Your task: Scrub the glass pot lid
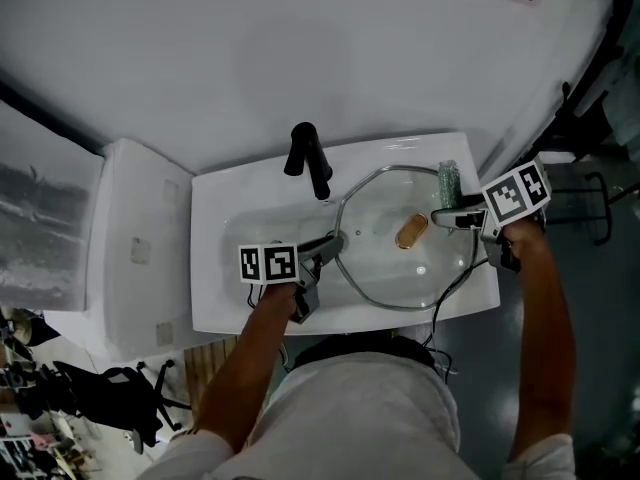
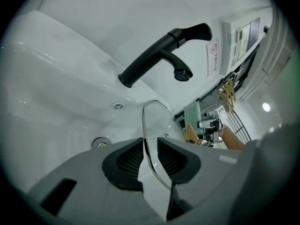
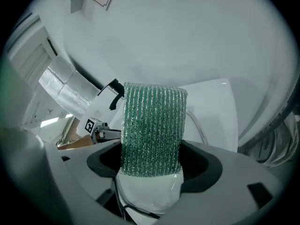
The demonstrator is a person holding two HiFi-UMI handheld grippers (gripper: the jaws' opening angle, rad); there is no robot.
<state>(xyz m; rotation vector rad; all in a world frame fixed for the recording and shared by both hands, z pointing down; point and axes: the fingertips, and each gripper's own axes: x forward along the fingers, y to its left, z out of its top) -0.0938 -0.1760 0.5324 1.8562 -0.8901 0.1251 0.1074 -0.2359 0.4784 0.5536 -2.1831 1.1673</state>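
Left gripper view shows the left gripper (image 2: 150, 150) pinching the glass lid (image 2: 157, 124) by its rim; the right gripper (image 3: 152, 161) clamps a green scrubber (image 3: 151, 125).

Looks clear, smooth and glossy in the glass pot lid (image 1: 385, 268), with a bright polished metal rim (image 2: 146, 125) and a tan, wood-like knob (image 1: 411, 231). Shines white and glazed across the sink (image 1: 215, 298). Reads matt black on the faucet (image 1: 309, 158). Glitters green, coarse and ribbed in the scrubbing sponge (image 3: 151, 125). Shows matt grey plastic on the left gripper (image 2: 151, 161), with ribbed black pads (image 2: 127, 162).
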